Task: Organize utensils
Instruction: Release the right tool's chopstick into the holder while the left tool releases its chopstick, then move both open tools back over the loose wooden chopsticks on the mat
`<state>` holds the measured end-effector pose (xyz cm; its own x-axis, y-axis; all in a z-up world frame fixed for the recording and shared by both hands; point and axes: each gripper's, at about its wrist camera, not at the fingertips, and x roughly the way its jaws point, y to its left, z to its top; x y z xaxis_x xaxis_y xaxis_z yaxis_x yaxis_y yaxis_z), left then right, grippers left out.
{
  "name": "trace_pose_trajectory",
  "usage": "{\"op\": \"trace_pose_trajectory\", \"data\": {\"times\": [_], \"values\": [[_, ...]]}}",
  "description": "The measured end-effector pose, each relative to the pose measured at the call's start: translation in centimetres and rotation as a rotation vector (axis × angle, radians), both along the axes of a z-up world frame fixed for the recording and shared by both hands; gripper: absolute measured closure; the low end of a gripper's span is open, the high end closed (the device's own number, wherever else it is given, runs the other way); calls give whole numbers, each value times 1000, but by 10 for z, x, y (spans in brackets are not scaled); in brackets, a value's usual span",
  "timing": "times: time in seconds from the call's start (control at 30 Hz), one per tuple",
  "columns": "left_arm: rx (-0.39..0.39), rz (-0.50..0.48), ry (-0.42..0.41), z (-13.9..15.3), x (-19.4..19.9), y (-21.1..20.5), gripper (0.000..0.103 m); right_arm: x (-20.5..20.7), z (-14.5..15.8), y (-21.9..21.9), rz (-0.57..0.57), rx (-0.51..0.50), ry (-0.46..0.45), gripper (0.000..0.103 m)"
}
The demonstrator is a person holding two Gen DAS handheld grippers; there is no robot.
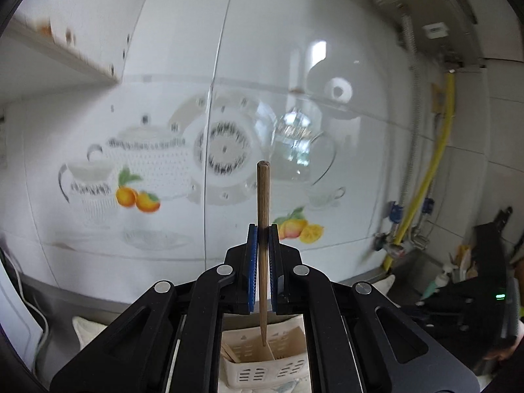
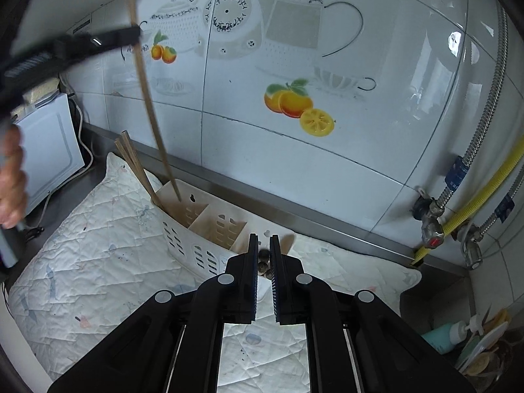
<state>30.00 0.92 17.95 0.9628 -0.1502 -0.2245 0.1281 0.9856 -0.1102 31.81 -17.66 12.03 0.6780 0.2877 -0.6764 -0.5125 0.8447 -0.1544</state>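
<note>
My left gripper [image 1: 263, 229] is shut on a brown wooden chopstick [image 1: 262, 196] and holds it upright, tip down, over the left compartment of a white slotted utensil caddy [image 1: 262, 368]. In the right wrist view the same chopstick [image 2: 149, 98] reaches into that compartment of the caddy [image 2: 183, 239], beside several chopsticks [image 2: 131, 160] that lean out to the left. My right gripper [image 2: 264, 239] hovers over the caddy's right end, its jaws narrowly apart around small dark round utensil ends [image 2: 263, 263]; I cannot tell if it grips them.
The caddy lies on a white quilted mat [image 2: 98, 262] on a steel counter against a tiled wall. A white appliance [image 2: 49, 150] with a cord stands at the left. Gas pipes and valves [image 2: 435, 226] are at the right, with bottles [image 2: 448, 334] in the corner.
</note>
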Motion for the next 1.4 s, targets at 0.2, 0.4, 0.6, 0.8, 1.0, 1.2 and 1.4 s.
{"op": "trace_pose_trajectory", "data": {"times": [0.2, 0.4, 0.6, 0.8, 1.0, 1.2, 1.4], "values": [[8, 9, 91, -32, 24, 2, 98, -2, 4, -5, 6, 37, -19, 92], [34, 7, 126, -43, 28, -3, 95, -18, 20, -10, 3, 76, -72, 78], [40, 4, 114, -34, 10, -5, 89, -60, 39, -22, 1, 123, -150, 71], [43, -4, 110, -28, -40, -2, 84, -120, 30, -31, 21, 177, -167, 71], [65, -35, 153, -51, -109, -2, 80, -180, -26, -34, 6, 154, -120, 71], [48, -87, 236, -103, -173, -6, 80, -224, -106, -39, -37, 161, 13, 76], [57, -124, 321, -160, -217, -18, 80, -250, -165, -41, -109, 152, 85, 78]]}}
